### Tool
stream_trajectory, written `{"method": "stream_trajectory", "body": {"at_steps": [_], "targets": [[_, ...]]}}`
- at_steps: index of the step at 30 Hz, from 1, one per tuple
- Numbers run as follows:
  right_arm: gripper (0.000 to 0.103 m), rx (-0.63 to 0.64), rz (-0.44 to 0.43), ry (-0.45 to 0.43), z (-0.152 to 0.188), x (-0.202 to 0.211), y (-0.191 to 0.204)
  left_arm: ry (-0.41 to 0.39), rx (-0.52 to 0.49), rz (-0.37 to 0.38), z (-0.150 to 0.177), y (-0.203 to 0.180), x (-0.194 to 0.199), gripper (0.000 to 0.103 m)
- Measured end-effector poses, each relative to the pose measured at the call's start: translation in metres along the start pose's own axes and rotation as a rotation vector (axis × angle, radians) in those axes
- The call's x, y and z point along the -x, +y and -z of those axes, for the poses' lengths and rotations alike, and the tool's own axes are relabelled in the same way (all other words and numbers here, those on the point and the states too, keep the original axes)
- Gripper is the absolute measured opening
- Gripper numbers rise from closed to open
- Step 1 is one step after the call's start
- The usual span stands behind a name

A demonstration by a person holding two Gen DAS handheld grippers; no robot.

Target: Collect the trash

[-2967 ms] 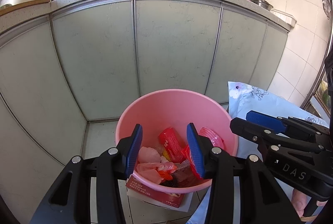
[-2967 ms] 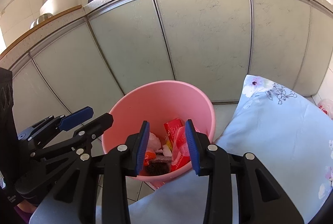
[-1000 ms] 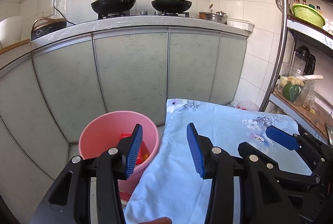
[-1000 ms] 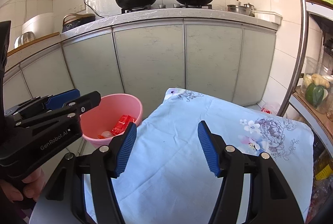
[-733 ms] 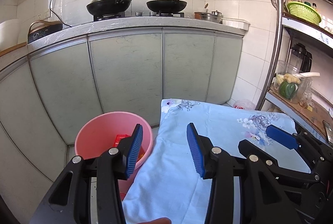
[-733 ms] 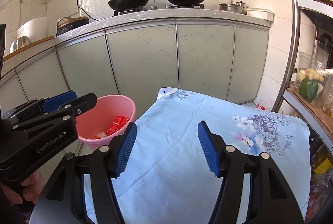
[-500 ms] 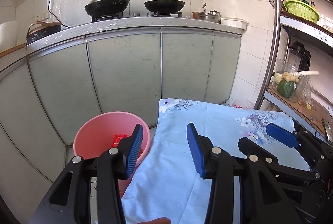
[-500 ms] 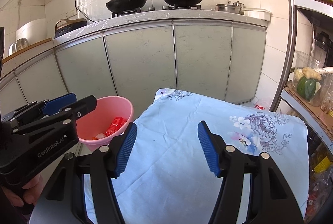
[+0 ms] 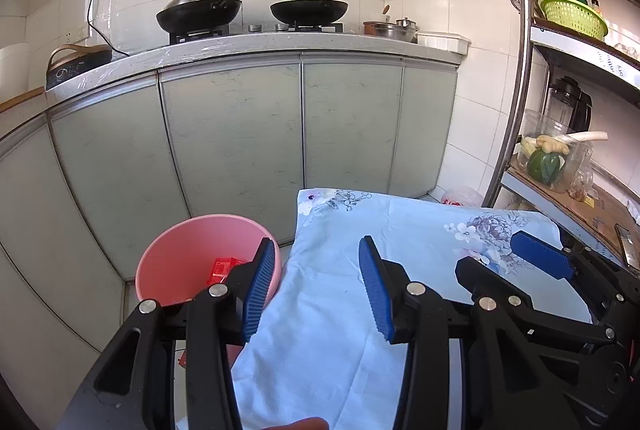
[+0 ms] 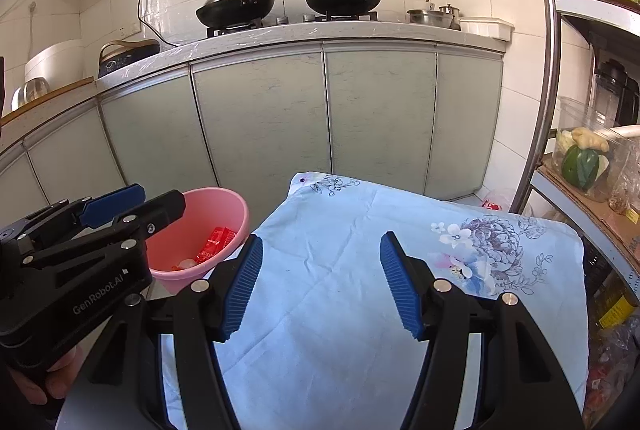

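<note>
Both grippers empty over blue floral cloth (image 10: 340, 230).
Left gripper (image 9: 316, 286) and right gripper (image 10: 322, 282) were spread wide; red wrappers (image 10: 214, 244) sat inside pink bucket (image 9: 176, 250), left of cloth.

White lettering reading "GenRobot.AI" runs along the black body of the left tongs (image 10: 120, 214), seen in the right wrist view. Dark print edges the shelf (image 9: 612, 64) at right in the left wrist view, too small to read. The red packet (image 10: 216, 244) in the pink bucket (image 10: 224, 202) shows no legible print.
</note>
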State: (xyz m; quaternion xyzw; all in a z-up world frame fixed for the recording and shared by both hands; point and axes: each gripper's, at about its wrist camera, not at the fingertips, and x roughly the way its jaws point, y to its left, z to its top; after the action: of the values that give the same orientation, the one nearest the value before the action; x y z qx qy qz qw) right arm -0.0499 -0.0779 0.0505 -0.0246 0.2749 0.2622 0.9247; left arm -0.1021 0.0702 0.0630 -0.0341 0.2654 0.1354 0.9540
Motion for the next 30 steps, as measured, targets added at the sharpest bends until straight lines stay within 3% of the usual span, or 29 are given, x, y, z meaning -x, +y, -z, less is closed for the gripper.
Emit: {"method": "stream_trajectory", "body": {"at_steps": [30], "targets": [[0.062, -0.006, 0.044, -0.002, 0.0012, 0.0033, -0.0053, 0.007, -0.007, 0.020, 0.0006, -0.0064, -0.0016, 0.044]]}}
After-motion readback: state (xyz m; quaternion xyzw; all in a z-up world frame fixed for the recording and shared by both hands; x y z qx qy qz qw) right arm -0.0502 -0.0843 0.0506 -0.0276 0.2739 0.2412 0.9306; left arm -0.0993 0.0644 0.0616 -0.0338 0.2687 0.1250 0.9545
